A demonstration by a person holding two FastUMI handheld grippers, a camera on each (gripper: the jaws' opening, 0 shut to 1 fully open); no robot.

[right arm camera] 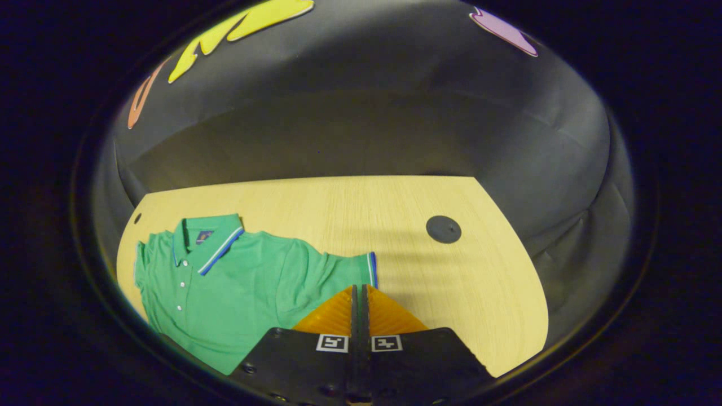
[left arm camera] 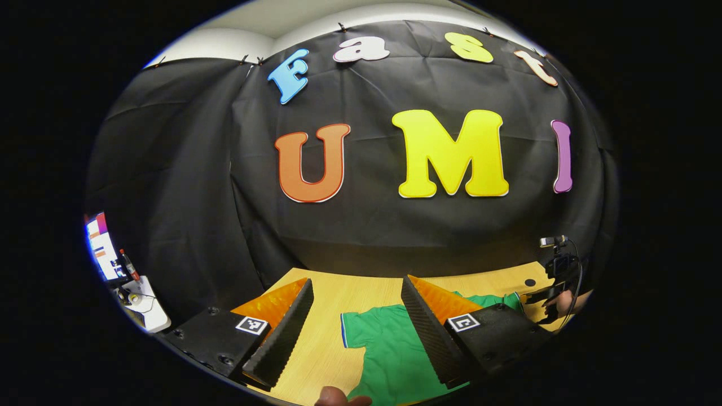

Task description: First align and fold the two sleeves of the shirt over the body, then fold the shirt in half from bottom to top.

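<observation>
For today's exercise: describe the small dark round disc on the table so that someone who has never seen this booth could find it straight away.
Start at the pale wooden table in front of the black cloth wall. A green polo shirt lies flat on one side of it; look across the bare wood beyond the shirt's blue-edged sleeve. There sits the disc, flat, dark and round, the sole mark on that stretch of wood.

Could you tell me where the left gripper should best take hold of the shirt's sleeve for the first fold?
Probably at the striped cuff edge of the sleeve, coming from above. The shirt lies flat on the table, and the left gripper hangs open there.
</observation>
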